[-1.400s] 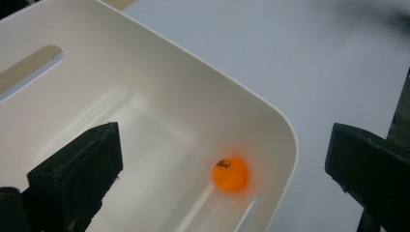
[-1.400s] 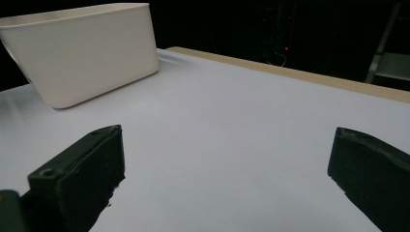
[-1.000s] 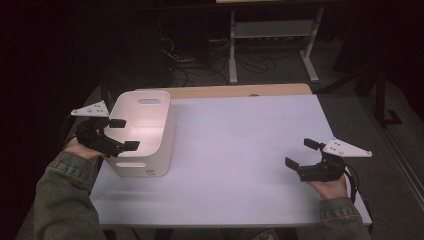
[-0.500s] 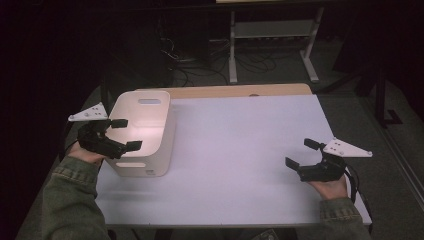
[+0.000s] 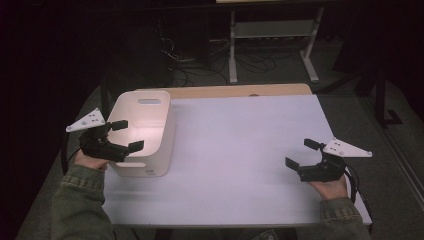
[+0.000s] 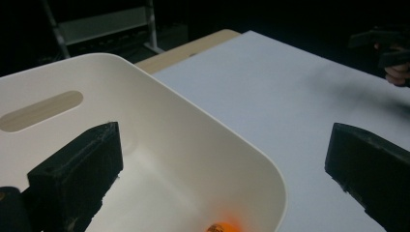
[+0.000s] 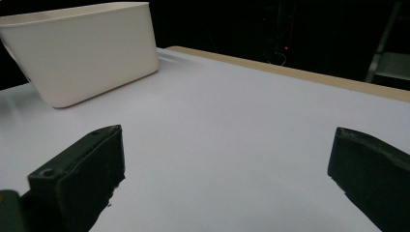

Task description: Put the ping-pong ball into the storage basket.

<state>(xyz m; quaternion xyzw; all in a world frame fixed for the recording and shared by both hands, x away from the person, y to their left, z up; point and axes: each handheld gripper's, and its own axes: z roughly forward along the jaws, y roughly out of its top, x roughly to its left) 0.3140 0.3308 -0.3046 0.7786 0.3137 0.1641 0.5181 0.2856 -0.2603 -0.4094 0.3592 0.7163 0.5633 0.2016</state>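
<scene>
The left gripper [image 5: 122, 136] hangs over the white bin's [image 5: 162, 145] near rim — jaws wide apart, empty. The right gripper [image 5: 299, 154] hovers above the worktop [image 5: 240, 150], likewise spread.

The left tongs [image 5: 124, 135], at about 9 o'clock in the high view, are matte black, with two blocky, squared-off jaws and a pale grey three-cornered plate on top, dotted with small dark holes. The right tongs [image 5: 299, 153], near 4 o'clock, are of the same make, with the same black body and holed grey plate; a dark cable loops from their rear. In the right gripper view one jaw carries a small round hole near its tip. Both forearms wear olive-green sleeves with ribbed cuffs.
</scene>
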